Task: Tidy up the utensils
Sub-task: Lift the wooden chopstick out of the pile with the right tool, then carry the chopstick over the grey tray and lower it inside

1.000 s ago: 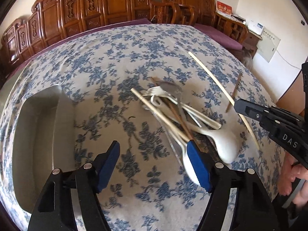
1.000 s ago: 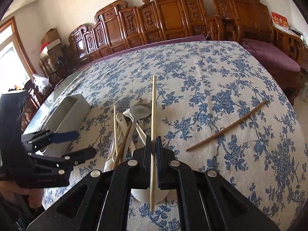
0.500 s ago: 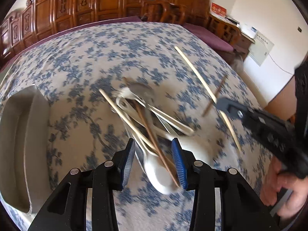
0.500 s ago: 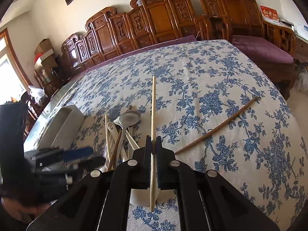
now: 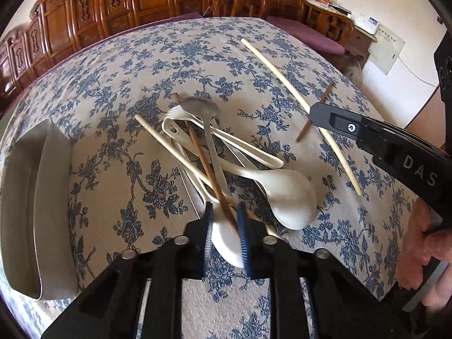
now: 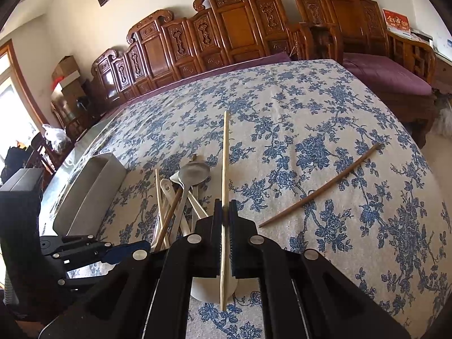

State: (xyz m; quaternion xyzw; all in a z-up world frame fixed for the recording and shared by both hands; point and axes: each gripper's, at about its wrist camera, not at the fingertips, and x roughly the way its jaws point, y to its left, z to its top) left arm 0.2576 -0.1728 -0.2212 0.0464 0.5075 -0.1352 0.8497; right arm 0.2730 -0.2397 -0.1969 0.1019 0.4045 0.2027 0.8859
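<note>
A pile of utensils [image 5: 214, 152] lies on the flowered tablecloth: a metal spoon [image 5: 200, 107], white spoons, a fork, a pale chopstick and a brown chopstick [image 5: 209, 172]. My left gripper [image 5: 225, 233] is over the pile's near end and its jaws are closing. The brown chopstick's tip and a white spoon bowl [image 5: 224, 241] sit between the blue pads, which still leave a gap. My right gripper [image 6: 225, 212] is shut on a long pale chopstick [image 6: 225, 152] that points away across the cloth. The left gripper [image 6: 124, 251] also shows low on the left in the right wrist view.
A metal tray [image 5: 42, 197] stands left of the pile. A second brown chopstick [image 6: 319, 189] lies alone to the right. Carved wooden chairs [image 6: 226, 28] line the table's far side. A hand [image 5: 421, 240] holds the right gripper [image 5: 319, 115] near the table's right edge.
My left gripper has moved in over the near end of the pile and its jaws have narrowed from wide apart to a small gap. The right gripper keeps its hold and has not moved.
</note>
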